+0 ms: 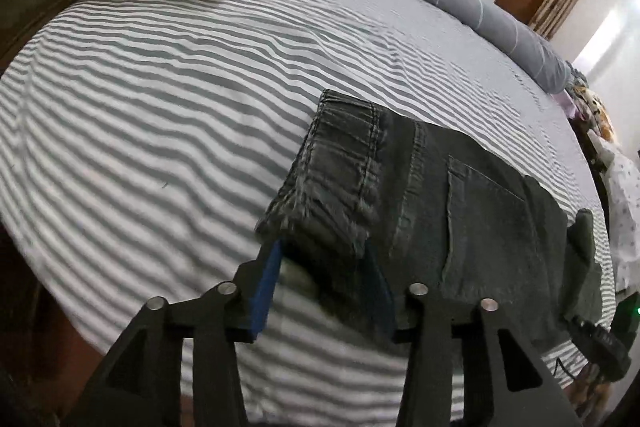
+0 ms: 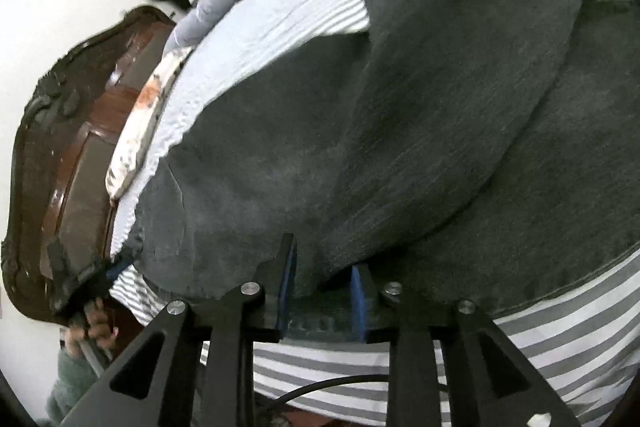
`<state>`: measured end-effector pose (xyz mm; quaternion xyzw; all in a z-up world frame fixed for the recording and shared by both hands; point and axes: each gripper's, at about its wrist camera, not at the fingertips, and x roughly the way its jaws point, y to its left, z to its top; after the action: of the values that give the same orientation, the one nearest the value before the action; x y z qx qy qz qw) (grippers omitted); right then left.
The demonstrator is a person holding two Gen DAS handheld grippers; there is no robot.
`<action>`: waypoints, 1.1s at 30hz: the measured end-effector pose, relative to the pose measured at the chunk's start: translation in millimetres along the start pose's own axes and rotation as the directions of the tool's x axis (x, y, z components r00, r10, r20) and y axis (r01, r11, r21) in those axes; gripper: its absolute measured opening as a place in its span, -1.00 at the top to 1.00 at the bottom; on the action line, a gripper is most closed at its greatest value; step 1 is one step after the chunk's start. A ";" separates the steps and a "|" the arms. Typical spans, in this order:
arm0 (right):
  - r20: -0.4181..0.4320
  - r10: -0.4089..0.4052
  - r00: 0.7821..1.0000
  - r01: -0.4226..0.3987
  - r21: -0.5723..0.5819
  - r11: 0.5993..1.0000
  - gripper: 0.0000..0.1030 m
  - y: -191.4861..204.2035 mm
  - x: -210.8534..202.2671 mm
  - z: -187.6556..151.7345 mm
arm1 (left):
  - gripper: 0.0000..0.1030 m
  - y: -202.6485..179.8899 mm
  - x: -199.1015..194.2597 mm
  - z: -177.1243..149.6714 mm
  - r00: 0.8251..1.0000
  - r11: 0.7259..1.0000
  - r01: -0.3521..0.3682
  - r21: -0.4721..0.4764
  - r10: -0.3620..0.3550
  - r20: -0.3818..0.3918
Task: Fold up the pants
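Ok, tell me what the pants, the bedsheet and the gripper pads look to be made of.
Pants: dark grey washed denim, matte; visible twill grain, double-stitched seams, a patch pocket and a gathered waistband.
Bedsheet: thin woven cloth, probably cotton, matte; grey and white stripes that ripple into soft wrinkles.
Left gripper pads: blue, flat and dull, likely foam or rubber; the look leaves that open. The fingers behind them look like black rigid plastic.

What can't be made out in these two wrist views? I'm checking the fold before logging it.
- Left wrist view: the pants run off past the right edge; the legs are out of sight.
- Left wrist view: the left gripper covers the cloth's near edge, so pad contact is unclear.
- Right wrist view: the waistband is hidden under folded denim; the right gripper hides the near hem.
- Both views: motion blur on the striped sheet.
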<state>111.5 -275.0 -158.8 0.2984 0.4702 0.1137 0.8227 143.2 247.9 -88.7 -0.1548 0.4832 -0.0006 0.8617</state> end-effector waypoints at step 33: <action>0.136 0.234 0.963 -0.260 0.229 0.938 0.90 -94.5 -67.1 87.0 | -0.02 -326.4 24.6 -171.2 0.970 0.639 0.103 0.763 -0.234 0.065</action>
<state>140.2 -415.1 -134.9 0.4601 0.3947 0.1410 0.7827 62.2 -112.1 -104.9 0.1726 0.3530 -0.2690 0.8794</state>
